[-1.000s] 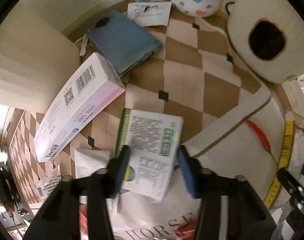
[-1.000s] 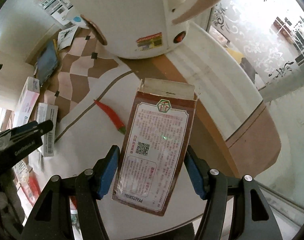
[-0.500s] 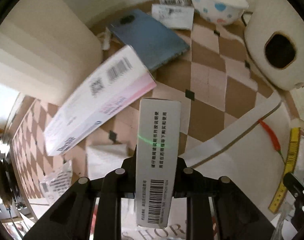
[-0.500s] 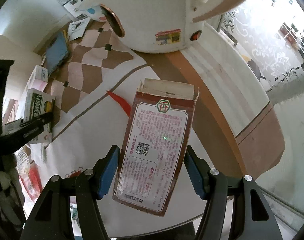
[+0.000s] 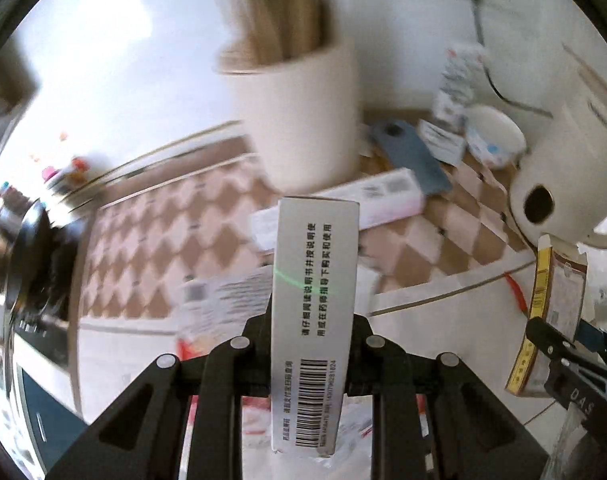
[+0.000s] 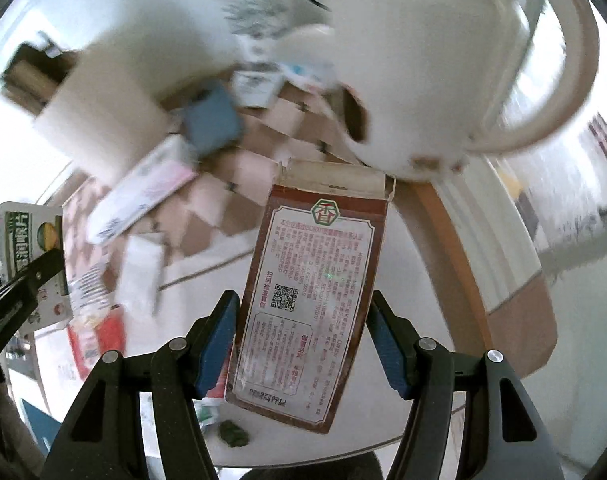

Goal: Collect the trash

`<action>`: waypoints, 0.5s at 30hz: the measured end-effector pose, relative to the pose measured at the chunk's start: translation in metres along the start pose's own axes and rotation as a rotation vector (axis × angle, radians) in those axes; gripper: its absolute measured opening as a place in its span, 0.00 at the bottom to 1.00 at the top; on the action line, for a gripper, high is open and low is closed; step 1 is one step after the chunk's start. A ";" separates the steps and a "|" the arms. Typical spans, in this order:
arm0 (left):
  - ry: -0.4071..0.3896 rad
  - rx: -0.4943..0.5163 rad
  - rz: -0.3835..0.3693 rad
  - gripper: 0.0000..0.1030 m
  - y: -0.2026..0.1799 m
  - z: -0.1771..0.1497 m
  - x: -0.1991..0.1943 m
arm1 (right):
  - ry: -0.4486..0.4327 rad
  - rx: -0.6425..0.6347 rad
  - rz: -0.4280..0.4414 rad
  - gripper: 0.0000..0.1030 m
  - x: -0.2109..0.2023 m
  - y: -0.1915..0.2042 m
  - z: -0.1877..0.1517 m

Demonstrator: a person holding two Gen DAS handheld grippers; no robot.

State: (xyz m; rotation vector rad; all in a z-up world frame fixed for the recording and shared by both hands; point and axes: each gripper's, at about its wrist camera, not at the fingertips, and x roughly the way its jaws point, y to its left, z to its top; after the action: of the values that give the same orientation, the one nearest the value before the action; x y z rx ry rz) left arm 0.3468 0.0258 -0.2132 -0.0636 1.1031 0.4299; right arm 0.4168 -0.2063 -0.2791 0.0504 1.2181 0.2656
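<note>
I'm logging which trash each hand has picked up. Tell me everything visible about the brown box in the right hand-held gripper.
The brown box is a flat, worn cardboard carton with a dark red-brown border and a pale panel of red print, a green hexagonal logo and a QR code. Its top flap stands open, showing a bare tan inside. It is held upright, slightly tilted, clear of the white table, between the blue pads of the right hand-held gripper. The left wrist view shows its yellow side edge.
</note>
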 end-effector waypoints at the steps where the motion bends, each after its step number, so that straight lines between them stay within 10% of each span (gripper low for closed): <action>1: -0.008 -0.025 0.009 0.18 0.014 -0.006 -0.006 | -0.008 -0.023 0.011 0.64 -0.006 0.011 -0.001; 15: -0.032 -0.511 0.205 0.18 0.226 -0.173 -0.095 | 0.029 -0.507 0.231 0.63 -0.052 0.224 -0.102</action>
State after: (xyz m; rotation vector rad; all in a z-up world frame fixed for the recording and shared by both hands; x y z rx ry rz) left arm 0.0805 0.1588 -0.1730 -0.3939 0.9489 0.8872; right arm 0.2661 -0.0118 -0.2266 -0.2545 1.1434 0.7725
